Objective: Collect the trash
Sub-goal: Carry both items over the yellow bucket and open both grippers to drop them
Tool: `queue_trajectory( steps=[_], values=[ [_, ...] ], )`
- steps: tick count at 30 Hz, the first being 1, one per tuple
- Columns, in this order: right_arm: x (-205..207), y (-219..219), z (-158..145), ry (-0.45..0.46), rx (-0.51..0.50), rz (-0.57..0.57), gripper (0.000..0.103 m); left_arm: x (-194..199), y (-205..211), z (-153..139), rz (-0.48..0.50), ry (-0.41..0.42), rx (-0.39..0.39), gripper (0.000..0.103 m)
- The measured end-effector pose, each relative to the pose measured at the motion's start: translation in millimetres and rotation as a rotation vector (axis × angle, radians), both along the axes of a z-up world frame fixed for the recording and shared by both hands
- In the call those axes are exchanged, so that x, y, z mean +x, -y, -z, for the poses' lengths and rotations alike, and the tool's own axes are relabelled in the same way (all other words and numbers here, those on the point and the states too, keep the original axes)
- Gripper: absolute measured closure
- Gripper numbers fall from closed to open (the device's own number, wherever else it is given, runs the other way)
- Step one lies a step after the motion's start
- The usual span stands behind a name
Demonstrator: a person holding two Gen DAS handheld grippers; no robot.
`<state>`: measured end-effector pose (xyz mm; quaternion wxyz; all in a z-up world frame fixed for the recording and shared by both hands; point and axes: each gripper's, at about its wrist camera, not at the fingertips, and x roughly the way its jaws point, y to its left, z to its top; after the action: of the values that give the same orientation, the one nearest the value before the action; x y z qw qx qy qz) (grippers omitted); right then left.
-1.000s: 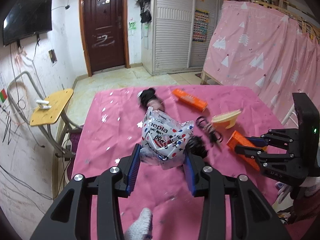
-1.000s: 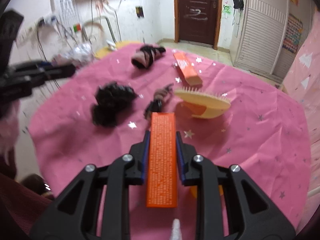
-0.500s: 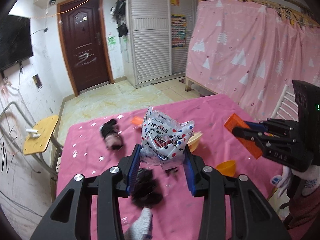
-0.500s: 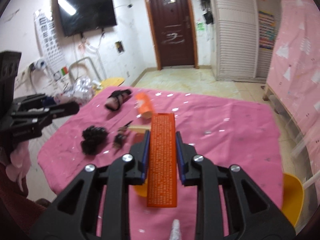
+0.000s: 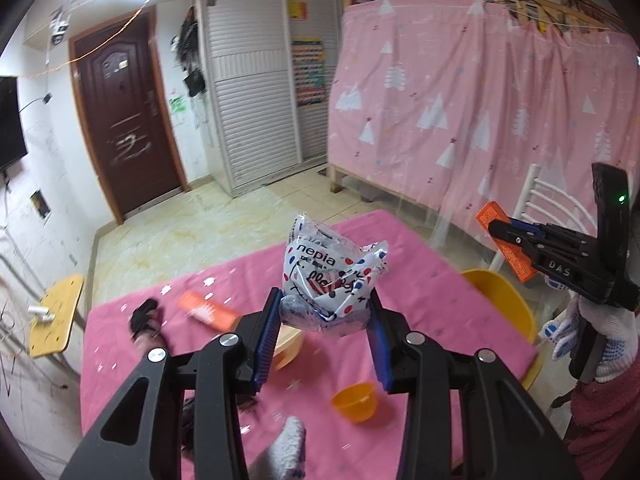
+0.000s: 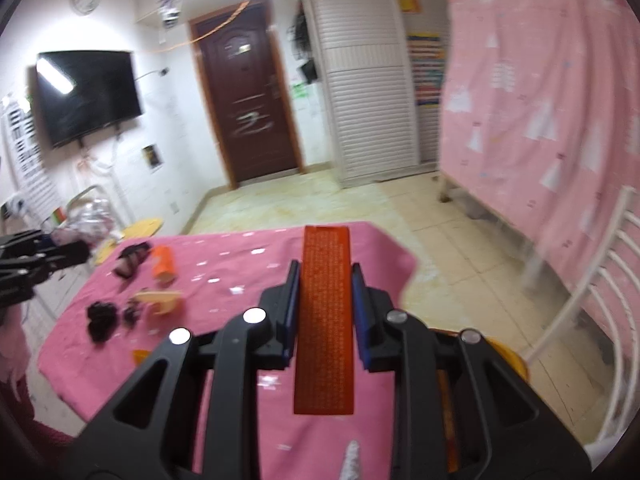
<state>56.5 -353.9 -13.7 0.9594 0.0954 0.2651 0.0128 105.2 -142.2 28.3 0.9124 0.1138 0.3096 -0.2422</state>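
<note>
My left gripper [image 5: 324, 320] is shut on a crumpled white tissue wrapper [image 5: 332, 276] with coloured dots, held above the pink table [image 5: 420, 280]. My right gripper [image 6: 325, 300] is shut on a long orange box [image 6: 325, 320], lifted over the table's right side; in the left wrist view that orange box [image 5: 506, 240] and right gripper [image 5: 520, 236] hang at the right, above a yellow bin [image 5: 504, 296]. The left gripper [image 6: 44, 256] shows at the far left of the right wrist view.
On the pink table lie a second orange box [image 5: 208, 310], a black-and-pink bundle [image 5: 144, 320], a small orange bowl [image 5: 356, 400], a yellow brush [image 6: 162, 302] and black clumps [image 6: 102, 316]. A white chair [image 6: 592, 292] and pink curtain [image 5: 500, 120] stand right.
Both grippers have risen and swung to the right with their loads. The table's items have slid down and left in both views, and the yellow bin has come into view.
</note>
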Motion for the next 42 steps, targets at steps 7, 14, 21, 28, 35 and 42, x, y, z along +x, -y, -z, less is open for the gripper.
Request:
queue_trajectory(
  steps=[7, 14, 21, 28, 35, 42],
  values=[
    [-9, 50, 25, -0.045, 0.003, 0.129, 0.080, -4, 60, -8, 0.095, -0.009, -0.008, 0.071],
    [-9, 78, 52, -0.103, 0.026, 0.186, 0.080, -11, 120, -1, 0.179, -0.030, 0.019, 0.071],
    [-18, 101, 56, -0.087, 0.062, 0.233, 0.057, -16, 172, 15, 0.253, -0.073, 0.051, 0.071],
    [-38, 132, 46, -0.032, 0.112, 0.320, 0.057, -20, 218, 33, 0.314, -0.116, 0.084, 0.071],
    [-49, 147, 41, 0.003, 0.135, 0.355, 0.057, -20, 248, 41, 0.336, -0.149, 0.095, 0.063],
    [-49, 147, 43, 0.006, 0.142, 0.344, 0.057, -23, 261, 49, 0.348, -0.177, 0.092, 0.047]
  ],
)
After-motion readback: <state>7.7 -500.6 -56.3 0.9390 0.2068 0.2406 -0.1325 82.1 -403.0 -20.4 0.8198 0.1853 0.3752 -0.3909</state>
